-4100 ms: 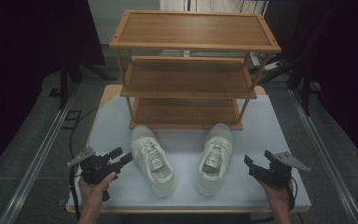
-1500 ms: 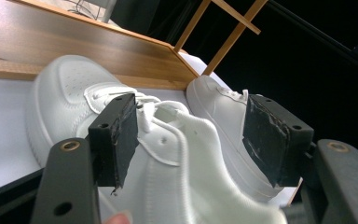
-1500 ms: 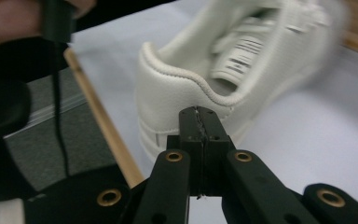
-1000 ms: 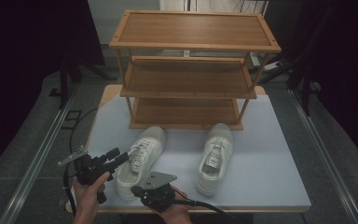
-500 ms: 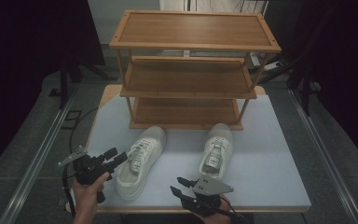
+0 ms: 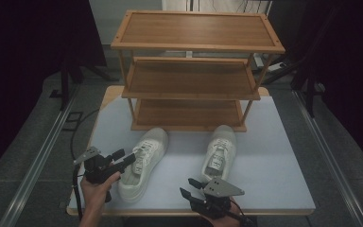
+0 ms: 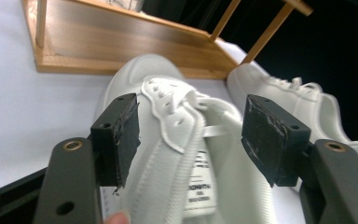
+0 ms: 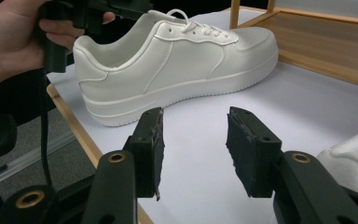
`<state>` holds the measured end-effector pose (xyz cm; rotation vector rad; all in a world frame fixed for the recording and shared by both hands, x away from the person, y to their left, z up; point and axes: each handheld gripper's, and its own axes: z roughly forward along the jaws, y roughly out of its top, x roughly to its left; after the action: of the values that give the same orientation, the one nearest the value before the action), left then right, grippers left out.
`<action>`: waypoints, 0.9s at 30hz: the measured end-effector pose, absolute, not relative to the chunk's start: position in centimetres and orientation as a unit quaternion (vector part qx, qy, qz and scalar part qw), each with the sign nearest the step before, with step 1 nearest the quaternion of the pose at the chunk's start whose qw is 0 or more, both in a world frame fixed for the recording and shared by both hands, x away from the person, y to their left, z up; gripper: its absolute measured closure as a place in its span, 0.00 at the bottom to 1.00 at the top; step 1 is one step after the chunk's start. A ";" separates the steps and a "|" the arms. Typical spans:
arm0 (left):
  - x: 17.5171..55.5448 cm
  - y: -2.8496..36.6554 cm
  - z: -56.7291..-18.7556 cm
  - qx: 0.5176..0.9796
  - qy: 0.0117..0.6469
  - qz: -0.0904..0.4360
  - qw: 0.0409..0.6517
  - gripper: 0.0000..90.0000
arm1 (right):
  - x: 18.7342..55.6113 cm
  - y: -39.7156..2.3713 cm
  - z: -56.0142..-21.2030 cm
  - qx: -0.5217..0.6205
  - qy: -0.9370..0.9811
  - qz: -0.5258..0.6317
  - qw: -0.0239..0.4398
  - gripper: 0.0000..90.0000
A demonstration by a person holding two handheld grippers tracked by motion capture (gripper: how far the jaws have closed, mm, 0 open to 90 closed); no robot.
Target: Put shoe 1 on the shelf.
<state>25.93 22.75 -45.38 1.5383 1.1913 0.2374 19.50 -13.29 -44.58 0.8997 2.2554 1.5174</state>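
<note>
My left gripper (image 6: 124, 158) straddles the left sneaker's (image 6: 144, 163) tongue, jaws spread, not pinching. My right gripper (image 6: 192, 187) has just been opening, nothing between its jaws.

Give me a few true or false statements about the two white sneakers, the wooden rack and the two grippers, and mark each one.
1. Both sneakers stand on the table in front of the rack. True.
2. The left sneaker sits on the rack's lowest shelf. False: it is on the table, its toe toward the rack.
3. The right gripper is clamped on the right sneaker. False: its jaws stand open over bare table, nothing between them.
4. The left gripper has its jaws open on either side of the left sneaker's tongue. True.
5. The rack's shelves hold no shoes. True.
</note>
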 end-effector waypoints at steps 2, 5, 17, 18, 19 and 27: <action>26.2 22.6 -45.6 0.660 0.505 0.108 0.546 0.42 | 19.5 -13.3 -44.7 0.312 0.782 0.521 0.141 0.62; 26.6 22.1 -45.7 0.667 0.503 0.115 0.537 0.42 | 19.5 -13.4 -44.8 0.314 0.782 0.519 0.144 0.62; 27.9 21.2 -46.6 0.690 0.502 0.140 0.502 0.49 | 19.6 -13.8 -44.5 0.324 0.775 0.522 0.149 0.61; 27.8 21.2 -46.6 0.693 0.498 0.146 0.500 0.51 | 19.7 -13.8 -44.5 0.324 0.775 0.522 0.149 0.61; 27.8 21.1 -46.7 0.695 0.496 0.149 0.498 0.52 | 19.7 -13.9 -44.5 0.324 0.775 0.522 0.149 0.61; 28.1 21.4 -47.5 0.687 0.507 0.130 0.504 0.59 | 19.6 -13.9 -44.3 0.323 0.772 0.525 0.154 0.61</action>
<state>28.07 21.40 -47.52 1.6583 1.2243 0.3145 19.55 -13.93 -44.32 0.9266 2.2129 1.5038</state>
